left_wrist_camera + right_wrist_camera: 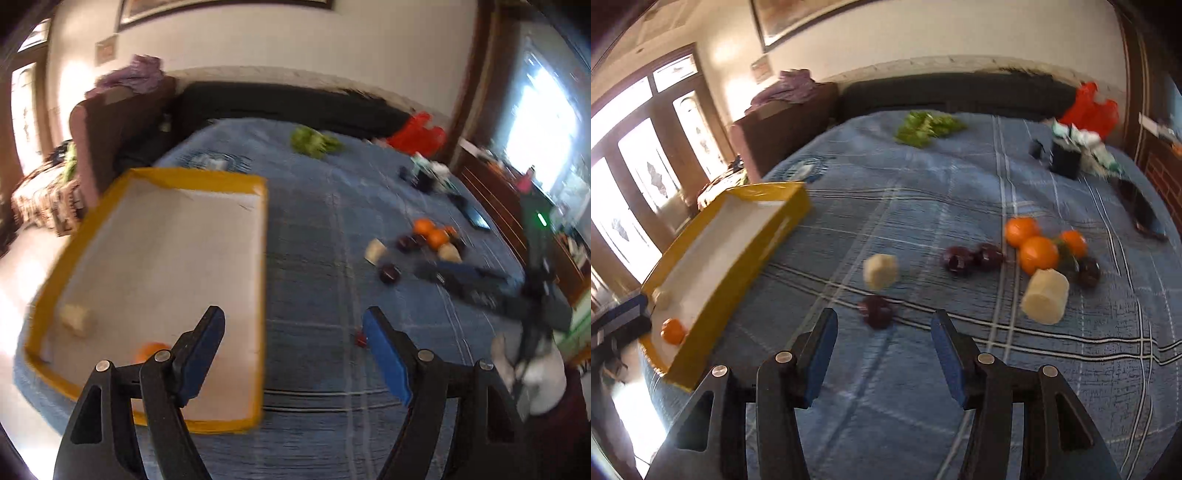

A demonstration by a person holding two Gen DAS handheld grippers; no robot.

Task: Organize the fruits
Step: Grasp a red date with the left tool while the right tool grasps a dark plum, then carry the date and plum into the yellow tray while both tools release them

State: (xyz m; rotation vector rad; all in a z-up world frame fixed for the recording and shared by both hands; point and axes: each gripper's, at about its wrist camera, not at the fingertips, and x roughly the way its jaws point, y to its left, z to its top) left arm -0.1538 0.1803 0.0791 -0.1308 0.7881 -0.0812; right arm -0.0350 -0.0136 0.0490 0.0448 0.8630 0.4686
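A yellow-rimmed tray (199, 177) with a white floor lies on the blue checked bedspread; it also shows in the right wrist view (768, 236). It holds an orange (673, 331) and a pale fruit piece (75, 317). My left gripper (293, 325) is open and empty, hovering at the tray's right edge. My right gripper (882, 328) is open and empty, just short of a dark purple fruit (877, 312). Beyond lie a pale piece (881, 271), two purple fruits (973, 258), three oranges (1038, 254) and a pale cylinder (1045, 297).
Green leafy bunch (927, 127) lies at the far end of the bed. A black box (1065, 158), white packets and a red bag (1089, 107) sit far right. A dark flat object (1141, 210) lies near the right edge. A brown cabinet (775, 129) stands left.
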